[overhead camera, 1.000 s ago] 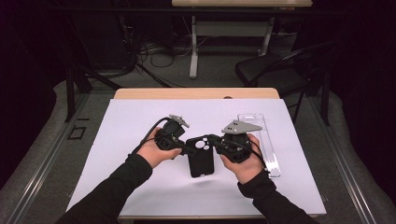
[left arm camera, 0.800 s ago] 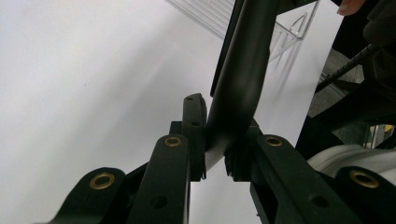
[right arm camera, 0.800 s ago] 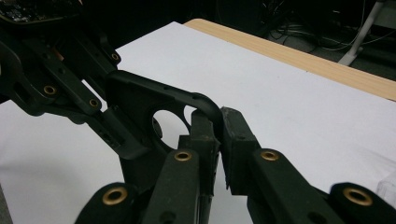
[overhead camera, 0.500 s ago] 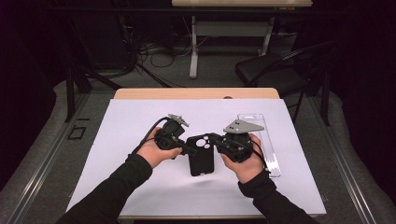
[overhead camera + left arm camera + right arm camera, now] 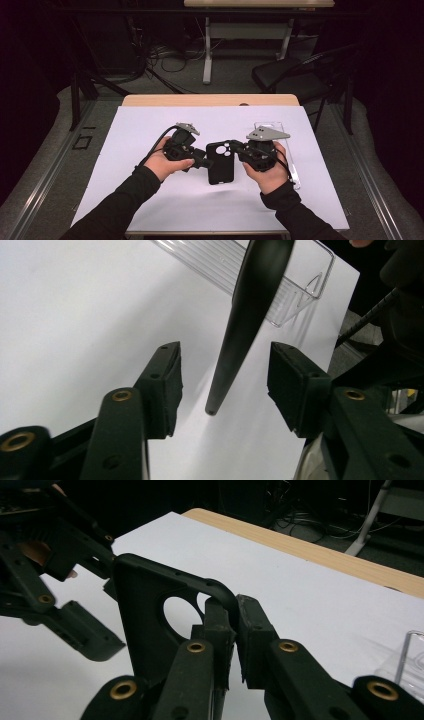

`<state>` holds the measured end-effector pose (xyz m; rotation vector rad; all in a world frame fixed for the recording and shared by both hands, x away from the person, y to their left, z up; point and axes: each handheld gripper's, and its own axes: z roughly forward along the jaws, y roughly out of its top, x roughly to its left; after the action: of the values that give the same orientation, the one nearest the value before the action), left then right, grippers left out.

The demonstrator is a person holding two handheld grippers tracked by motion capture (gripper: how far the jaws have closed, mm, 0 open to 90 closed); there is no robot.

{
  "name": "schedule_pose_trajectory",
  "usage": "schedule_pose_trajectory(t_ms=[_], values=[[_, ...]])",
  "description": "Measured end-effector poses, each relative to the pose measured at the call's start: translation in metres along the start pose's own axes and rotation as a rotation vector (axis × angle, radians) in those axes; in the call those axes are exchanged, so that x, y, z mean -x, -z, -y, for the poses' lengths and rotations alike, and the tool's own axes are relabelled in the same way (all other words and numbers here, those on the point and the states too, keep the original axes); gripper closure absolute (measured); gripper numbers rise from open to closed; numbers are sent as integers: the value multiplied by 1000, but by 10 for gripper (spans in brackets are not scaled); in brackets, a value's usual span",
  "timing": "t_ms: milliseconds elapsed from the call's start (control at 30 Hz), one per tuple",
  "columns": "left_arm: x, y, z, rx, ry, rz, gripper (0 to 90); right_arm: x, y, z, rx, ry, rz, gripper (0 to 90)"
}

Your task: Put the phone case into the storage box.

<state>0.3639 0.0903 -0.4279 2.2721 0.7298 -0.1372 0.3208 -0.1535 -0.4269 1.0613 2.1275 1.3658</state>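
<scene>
Black phone case (image 5: pixel 220 162) at frame centre, above the white table cover (image 5: pixel 150 200). Right gripper (image 5: pixel 232 625) pinches its top edge by the camera cutout. Left gripper (image 5: pixel 225 382) jaws have just been opening, now spread around the case edge, pads clear. Handover to right done. Clear tray (image 5: pixel 295 170) centre right.

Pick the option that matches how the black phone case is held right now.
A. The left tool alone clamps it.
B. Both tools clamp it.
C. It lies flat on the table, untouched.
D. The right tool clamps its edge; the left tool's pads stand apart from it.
D: the right tool pinches the phone case by its rim, while the left tool has just been opening, its pads clear of the case's edge.
</scene>
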Motion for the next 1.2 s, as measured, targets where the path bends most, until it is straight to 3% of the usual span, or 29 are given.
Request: schedule_pose_trajectory(t_ms=[233, 400, 633, 833, 1200], values=[[2, 2, 5, -7, -11, -48, 441, 17, 7, -2, 10, -25, 12, 848], [0, 2, 8, -9, -15, -57, 442, 30, 13, -5, 21, -35, 22, 848], [-3, 4, 14, 5, 18, -75, 427, 46, 19, -10, 30, -43, 41, 848], [-7, 4, 20, -3, 44, -89, 312, 52, 22, -15, 40, -50, 43, 848], [-11, 10, 24, 3, 60, -107, 247, 63, 38, -33, 63, -42, 71, 848]])
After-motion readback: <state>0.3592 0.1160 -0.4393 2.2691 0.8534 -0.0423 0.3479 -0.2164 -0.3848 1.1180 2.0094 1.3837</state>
